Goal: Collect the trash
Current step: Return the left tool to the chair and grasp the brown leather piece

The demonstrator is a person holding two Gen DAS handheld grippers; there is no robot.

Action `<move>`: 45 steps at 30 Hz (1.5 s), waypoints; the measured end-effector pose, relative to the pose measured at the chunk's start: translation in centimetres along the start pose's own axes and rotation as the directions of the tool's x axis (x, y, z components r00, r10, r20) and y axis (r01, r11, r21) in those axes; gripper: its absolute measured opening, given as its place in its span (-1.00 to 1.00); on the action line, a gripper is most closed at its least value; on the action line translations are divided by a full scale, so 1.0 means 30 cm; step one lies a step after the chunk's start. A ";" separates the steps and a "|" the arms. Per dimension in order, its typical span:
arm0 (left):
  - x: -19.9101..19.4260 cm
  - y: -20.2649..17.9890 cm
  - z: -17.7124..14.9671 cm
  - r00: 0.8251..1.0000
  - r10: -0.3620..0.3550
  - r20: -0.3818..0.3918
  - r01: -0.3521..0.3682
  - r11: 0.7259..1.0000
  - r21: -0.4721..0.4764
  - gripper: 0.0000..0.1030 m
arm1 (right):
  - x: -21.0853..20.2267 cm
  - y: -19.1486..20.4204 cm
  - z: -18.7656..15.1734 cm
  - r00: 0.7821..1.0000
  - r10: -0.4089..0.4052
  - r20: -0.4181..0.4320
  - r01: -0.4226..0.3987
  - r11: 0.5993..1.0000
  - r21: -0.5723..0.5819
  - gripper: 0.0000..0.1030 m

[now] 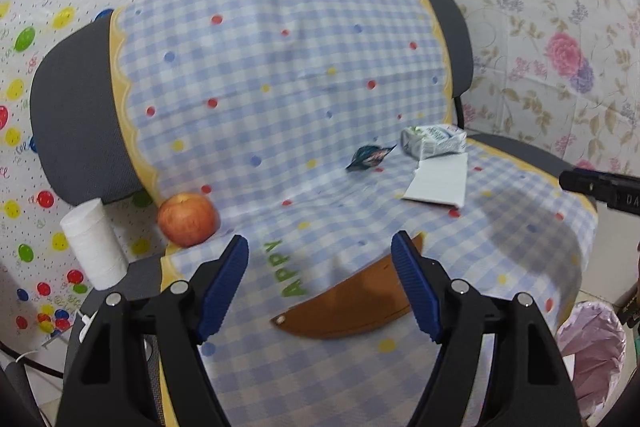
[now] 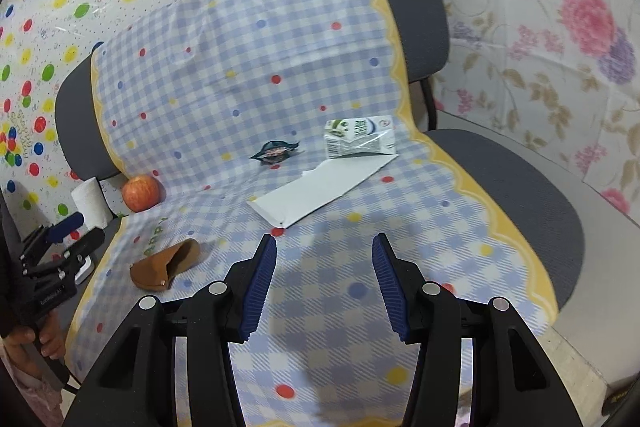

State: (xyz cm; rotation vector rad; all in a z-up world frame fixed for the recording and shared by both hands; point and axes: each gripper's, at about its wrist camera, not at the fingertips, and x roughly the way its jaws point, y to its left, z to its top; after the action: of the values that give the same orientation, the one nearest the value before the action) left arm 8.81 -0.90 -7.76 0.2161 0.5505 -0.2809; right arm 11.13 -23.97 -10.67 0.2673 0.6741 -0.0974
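One chair [image 2: 516, 187], draped with one checked cloth [image 2: 248, 67], carries one roll of paper [image 2: 90, 201] at the far left, then one apple [image 2: 141, 193], one brown leather pouch [image 2: 166, 265], one dark crumpled wrapper [image 2: 274, 151], one white sheet of paper [image 2: 320, 189] and one flattened milk carton [image 2: 360, 137] at centre right. The wrapper, sheet and carton lie mid-frame, the sheet touching the carton's lower edge. The left gripper [image 1: 320, 251] is wide apart and holds nothing, above the pouch [image 1: 352, 303]. The right gripper [image 2: 324, 247] stands about half apart, also bare, just below the sheet. One bin with a pink liner [image 1: 592, 339] sits at the lower right of the left wrist view.
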 end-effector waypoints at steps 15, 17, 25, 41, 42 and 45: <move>0.206 0.017 -0.118 0.968 -0.097 -0.233 0.107 0.994 0.030 0.63 | 0.147 0.097 0.015 0.998 0.025 -0.053 -0.027 0.999 -0.035 0.08; 0.224 0.018 -0.112 0.964 -0.099 -0.246 0.109 0.994 0.025 0.63 | 0.155 0.096 0.017 0.998 0.026 -0.057 -0.027 0.999 -0.031 0.08; 0.313 -0.010 -0.050 0.933 -0.235 -0.273 0.250 0.968 0.020 0.63 | 0.167 0.087 0.020 0.997 0.025 -0.070 -0.027 0.999 -0.027 0.09; 0.193 -0.206 -0.063 0.935 -0.302 -0.185 0.332 0.928 0.167 -0.10 | 0.134 0.060 0.005 0.998 0.024 -0.063 -0.025 1.000 -0.017 0.09; 0.189 -0.208 -0.062 0.933 -0.311 -0.181 0.339 0.929 0.151 -0.09 | 0.130 0.056 0.003 0.998 0.024 -0.062 -0.025 1.000 -0.015 0.09; 0.218 -0.223 -0.072 0.897 -0.374 -0.235 0.402 0.911 0.086 -0.09 | 0.120 0.042 -0.002 0.998 0.025 -0.057 -0.025 1.000 -0.003 0.09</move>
State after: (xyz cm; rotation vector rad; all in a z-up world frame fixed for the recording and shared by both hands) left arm 10.97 -7.92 -13.93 0.2667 0.7909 -0.6930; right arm 14.11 -22.76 -12.71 0.2751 0.7271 -0.0650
